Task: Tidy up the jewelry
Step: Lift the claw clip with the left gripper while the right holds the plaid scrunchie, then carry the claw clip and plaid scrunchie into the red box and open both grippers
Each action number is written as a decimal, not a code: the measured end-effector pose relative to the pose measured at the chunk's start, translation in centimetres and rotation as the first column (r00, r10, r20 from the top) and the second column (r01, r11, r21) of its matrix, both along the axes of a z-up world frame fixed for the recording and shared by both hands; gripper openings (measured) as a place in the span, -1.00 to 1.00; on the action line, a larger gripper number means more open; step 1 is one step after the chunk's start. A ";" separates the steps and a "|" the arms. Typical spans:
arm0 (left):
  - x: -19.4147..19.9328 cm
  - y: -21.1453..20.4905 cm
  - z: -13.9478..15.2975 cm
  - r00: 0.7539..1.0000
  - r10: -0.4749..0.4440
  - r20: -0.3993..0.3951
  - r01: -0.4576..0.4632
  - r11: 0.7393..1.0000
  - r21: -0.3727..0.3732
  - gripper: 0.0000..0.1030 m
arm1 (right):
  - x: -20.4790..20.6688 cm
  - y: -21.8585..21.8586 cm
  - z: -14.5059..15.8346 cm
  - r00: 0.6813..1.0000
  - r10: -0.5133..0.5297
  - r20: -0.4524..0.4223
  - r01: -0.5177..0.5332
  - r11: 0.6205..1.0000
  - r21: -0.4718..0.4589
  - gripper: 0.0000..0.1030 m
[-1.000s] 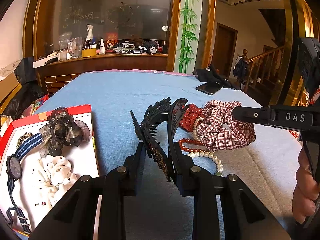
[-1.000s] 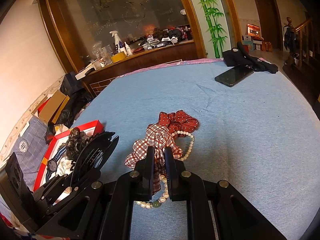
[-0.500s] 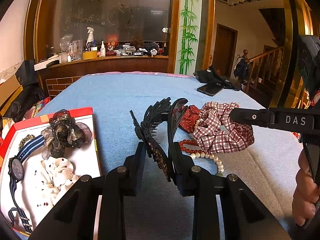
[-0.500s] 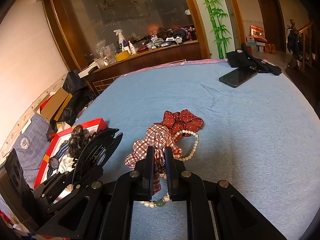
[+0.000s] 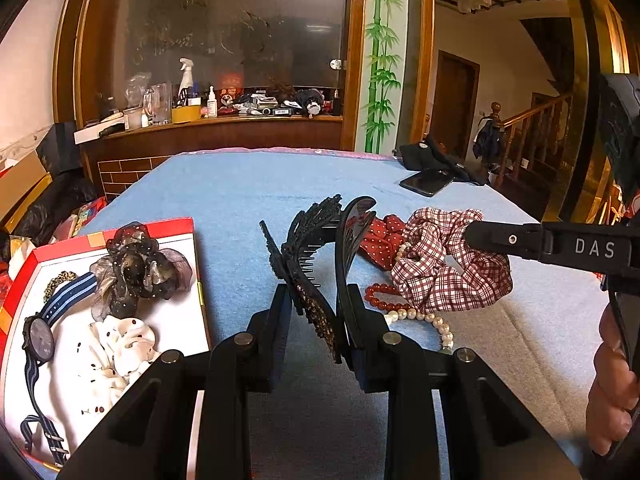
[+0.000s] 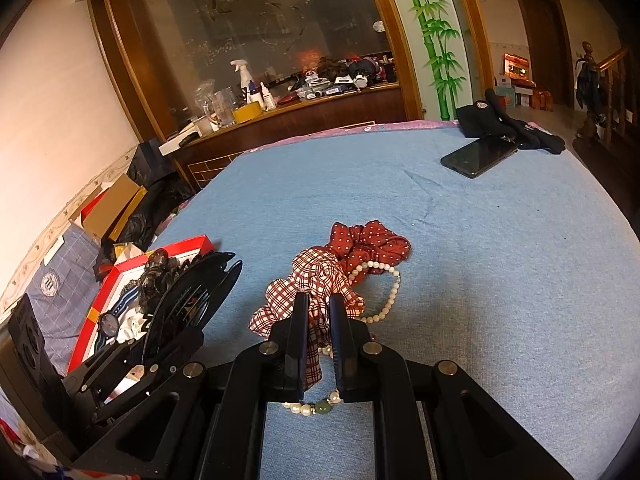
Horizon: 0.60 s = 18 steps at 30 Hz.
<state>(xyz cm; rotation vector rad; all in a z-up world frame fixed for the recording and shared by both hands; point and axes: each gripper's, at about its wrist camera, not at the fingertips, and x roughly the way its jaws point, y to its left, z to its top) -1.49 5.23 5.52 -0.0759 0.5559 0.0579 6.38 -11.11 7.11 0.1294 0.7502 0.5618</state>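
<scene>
My left gripper (image 5: 316,300) is shut on a black hair claw clip (image 5: 316,252) and holds it upright above the blue cloth, right of the red-rimmed box (image 5: 176,320). The clip also shows in the right wrist view (image 6: 188,300). My right gripper (image 6: 318,304) is shut on a red-and-white checked scrunchie (image 6: 316,276), also seen in the left wrist view (image 5: 444,264). A red dotted scrunchie (image 6: 372,240), a pearl necklace (image 6: 384,292) and red beads (image 5: 380,294) lie around it.
The box holds a dark gauze flower clip (image 5: 136,268), a white dotted scrunchie (image 5: 116,352) and a striped-strap watch (image 5: 38,336). A phone (image 6: 478,154) and a black garment (image 6: 508,124) lie at the far right of the table. A cluttered wooden counter (image 5: 224,124) stands behind.
Both grippers have risen slightly, the left with the claw clip, the right with the checked scrunchie lifted a little off the pile. The box looks nearer in the left view.
</scene>
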 end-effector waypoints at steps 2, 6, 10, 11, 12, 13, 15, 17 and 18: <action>-0.1 0.1 0.1 1.000 0.007 0.006 -0.007 1.000 0.000 -0.51 | -0.1 0.1 0.0 1.000 0.001 0.004 -0.001 1.000 -0.003 -0.79; -0.6 0.6 0.8 1.000 0.019 0.020 -0.018 0.999 -0.030 -0.51 | -0.3 0.4 0.0 1.000 0.011 0.013 -0.011 1.000 0.000 -0.79; -2.3 1.5 2.1 0.998 0.046 0.053 -0.044 0.998 -0.038 -0.51 | -0.7 0.6 0.3 1.000 0.009 0.015 -0.009 1.000 0.011 -0.79; -2.7 1.9 2.4 0.997 0.052 0.055 -0.050 0.998 -0.041 -0.50 | -0.8 0.6 0.4 1.000 0.008 0.010 -0.009 1.000 0.018 -0.79; -3.1 2.4 2.7 0.997 0.060 0.058 -0.057 0.997 -0.047 -0.50 | -1.0 0.7 0.6 1.000 0.013 0.007 -0.013 1.000 0.028 -0.79; -3.7 3.1 3.0 0.995 0.072 0.064 -0.069 0.996 -0.050 -0.50 | -1.4 0.8 0.9 1.000 0.017 0.010 -0.018 0.999 0.038 -0.79; -4.6 4.3 3.4 0.993 0.098 0.071 -0.095 0.994 -0.049 -0.50 | -2.4 1.3 1.6 0.999 0.028 0.030 -0.030 0.998 0.051 -0.78; -5.8 6.2 3.8 0.987 0.138 0.079 -0.133 0.989 -0.056 -0.50 | -3.4 2.0 2.2 0.998 0.048 0.041 -0.051 0.996 0.071 -0.78; -6.2 7.0 3.9 0.985 0.153 0.081 -0.148 0.987 -0.060 -0.50 | -4.0 2.5 2.4 0.997 0.062 0.044 -0.066 0.995 0.081 -0.78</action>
